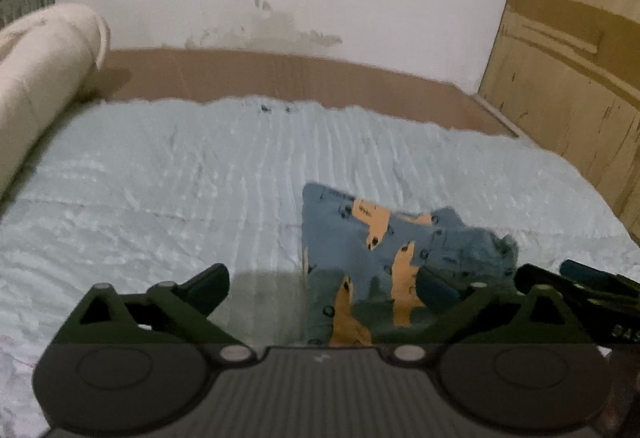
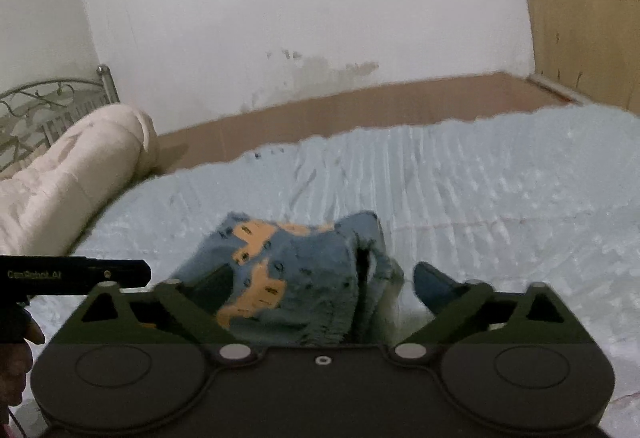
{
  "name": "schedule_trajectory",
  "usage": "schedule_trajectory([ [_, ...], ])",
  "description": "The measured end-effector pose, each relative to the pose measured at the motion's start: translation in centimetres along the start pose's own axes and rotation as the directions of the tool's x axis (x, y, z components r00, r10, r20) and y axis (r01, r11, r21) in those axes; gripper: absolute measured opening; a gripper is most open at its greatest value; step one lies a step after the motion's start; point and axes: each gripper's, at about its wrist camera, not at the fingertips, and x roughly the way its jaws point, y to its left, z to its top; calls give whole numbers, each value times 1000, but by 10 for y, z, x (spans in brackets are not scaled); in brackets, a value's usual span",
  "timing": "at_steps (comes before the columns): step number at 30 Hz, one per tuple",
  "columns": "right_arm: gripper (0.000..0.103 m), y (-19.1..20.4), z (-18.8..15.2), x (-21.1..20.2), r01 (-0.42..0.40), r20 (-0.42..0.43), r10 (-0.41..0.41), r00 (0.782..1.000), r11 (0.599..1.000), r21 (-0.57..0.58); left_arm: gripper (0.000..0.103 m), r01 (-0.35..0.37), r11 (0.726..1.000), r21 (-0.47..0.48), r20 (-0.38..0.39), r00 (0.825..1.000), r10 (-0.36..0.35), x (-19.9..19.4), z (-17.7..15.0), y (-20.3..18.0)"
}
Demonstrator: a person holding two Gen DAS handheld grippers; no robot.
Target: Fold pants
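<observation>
The pants (image 1: 376,238) are blue with orange patches and lie in a folded bundle on the light blue bedspread (image 1: 160,190). In the left wrist view my left gripper (image 1: 324,284) is open just above the bundle's near end, its pads clear of the cloth. The right gripper's dark body (image 1: 592,278) shows at the right edge. In the right wrist view the pants (image 2: 296,270) sit between the wide-apart fingers of my open right gripper (image 2: 322,280), and neither pad presses on them. The left gripper (image 2: 80,274) and a hand (image 2: 18,342) show at the left.
A rolled cream quilt (image 1: 44,78) lies along the bed's left side, with a metal headboard (image 2: 44,106) behind it. A brown board (image 1: 280,78) and a white wall run behind the bed. A wooden wardrobe (image 1: 572,58) stands at the right.
</observation>
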Motion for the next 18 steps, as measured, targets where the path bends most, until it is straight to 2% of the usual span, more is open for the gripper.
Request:
schedule_trajectory([
  [4,102,12,4,-31,-3,63,5,998,1000,-26,103,-22,1000,15,71,997,21,-31,-1,-4],
  [9,102,25,-1,-72,-7,126,13,992,999,-45,103,-58,997,42,166,985,51,-76,-14,-7],
  [14,102,38,-18,-109,4,161,7,987,998,-65,103,-74,994,75,199,978,58,-112,-38,-8],
  [18,102,49,-39,-136,35,180,-16,984,994,-104,103,-58,996,65,214,976,43,-132,-59,-5],
])
